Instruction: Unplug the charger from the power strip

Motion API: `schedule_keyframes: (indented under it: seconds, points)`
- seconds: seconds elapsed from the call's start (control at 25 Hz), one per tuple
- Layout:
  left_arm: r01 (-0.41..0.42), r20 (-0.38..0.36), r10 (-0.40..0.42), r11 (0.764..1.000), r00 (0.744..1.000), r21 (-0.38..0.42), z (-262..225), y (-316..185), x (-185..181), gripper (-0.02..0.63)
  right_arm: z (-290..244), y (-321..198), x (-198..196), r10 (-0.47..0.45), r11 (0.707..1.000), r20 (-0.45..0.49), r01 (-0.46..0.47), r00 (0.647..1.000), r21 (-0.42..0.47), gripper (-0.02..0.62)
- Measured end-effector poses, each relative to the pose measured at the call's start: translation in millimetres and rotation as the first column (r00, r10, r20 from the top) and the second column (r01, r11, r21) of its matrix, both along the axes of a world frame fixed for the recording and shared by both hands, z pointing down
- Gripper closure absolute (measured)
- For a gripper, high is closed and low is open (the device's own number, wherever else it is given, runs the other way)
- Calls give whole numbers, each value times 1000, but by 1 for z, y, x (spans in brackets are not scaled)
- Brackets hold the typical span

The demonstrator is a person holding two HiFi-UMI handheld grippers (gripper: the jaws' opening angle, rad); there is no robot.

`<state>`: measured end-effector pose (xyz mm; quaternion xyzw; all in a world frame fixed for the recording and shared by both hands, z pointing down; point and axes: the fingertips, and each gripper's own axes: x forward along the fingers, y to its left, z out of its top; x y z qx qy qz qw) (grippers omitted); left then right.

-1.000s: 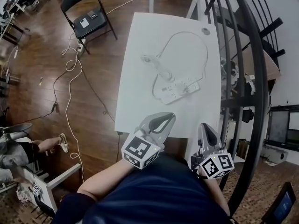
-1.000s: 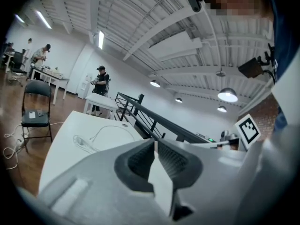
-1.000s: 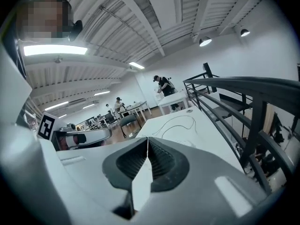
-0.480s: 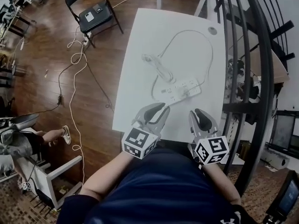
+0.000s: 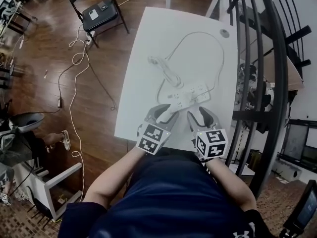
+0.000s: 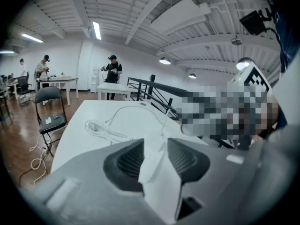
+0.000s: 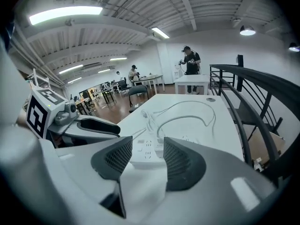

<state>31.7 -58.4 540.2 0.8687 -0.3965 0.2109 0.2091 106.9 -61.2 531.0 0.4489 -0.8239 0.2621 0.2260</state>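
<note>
A white power strip (image 5: pixel 190 94) lies across the middle of the white table (image 5: pixel 143 113). A white charger (image 5: pixel 175 85) stands plugged in near its left end, and its bundled cable (image 5: pixel 163 68) lies beyond it. Another white cord loops from the strip to a hole (image 5: pixel 224 33) at the far edge. My left gripper (image 5: pixel 166 114) and right gripper (image 5: pixel 200 115) hover side by side at the table's near edge, just short of the strip. Both sets of jaws are opening, with nothing between them. In the right gripper view the strip (image 7: pixel 146 150) and charger (image 7: pixel 158 148) show past the pads.
A black railing (image 5: pixel 262 83) runs close along the table's right side. A black folding chair (image 5: pixel 96 14) stands far left on the wooden floor, with loose white cables (image 5: pixel 74 83) trailing there. People (image 6: pixel 112 69) stand at distant tables. A seated person's leg (image 5: pixel 49 143) shows at left.
Both grippers have come down and forward over the table's near edge toward the strip. Their jaws, shut a second ago, now stand apart.
</note>
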Motion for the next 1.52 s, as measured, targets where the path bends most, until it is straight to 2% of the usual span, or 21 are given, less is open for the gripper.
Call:
schedule_keyframes:
  seconds: [0.16, 0.32, 0.56, 0.8, 0.96, 1.08, 1.24, 1.52]
  points:
    - [-31, 53, 30, 999, 998, 19, 15, -13, 3, 445, 16, -11, -2, 18, 999, -29, -19, 999, -30, 380]
    - [-70, 98, 65, 996, 993, 49, 34, -22, 6, 445, 32, -24, -2, 22, 999, -95, -25, 995, -30, 380]
    - [-127, 164, 122, 992, 979, 22, 71, -31, 17, 445, 61, -41, -4, 17, 998, -189, -28, 982, -59, 370]
    - [-204, 211, 199, 979, 957, 3, 95, -33, 26, 438, 85, -47, -9, -22, 995, -300, -7, 954, -96, 370]
    - [-201, 204, 200, 979, 958, -18, 101, -35, 28, 425, 100, -49, -7, -30, 992, -331, -12, 943, -125, 370]
    - [-197, 195, 193, 980, 962, 0, 101, -35, 29, 426, 107, -49, -5, -41, 990, -343, -7, 939, -138, 376]
    - [-185, 187, 176, 982, 966, 31, 102, -33, 29, 426, 110, -49, -7, -48, 991, -347, 0, 937, -135, 397]
    - [-186, 192, 178, 982, 965, 23, 103, -34, 28, 426, 110, -49, -14, -71, 992, -352, 30, 933, -121, 448]
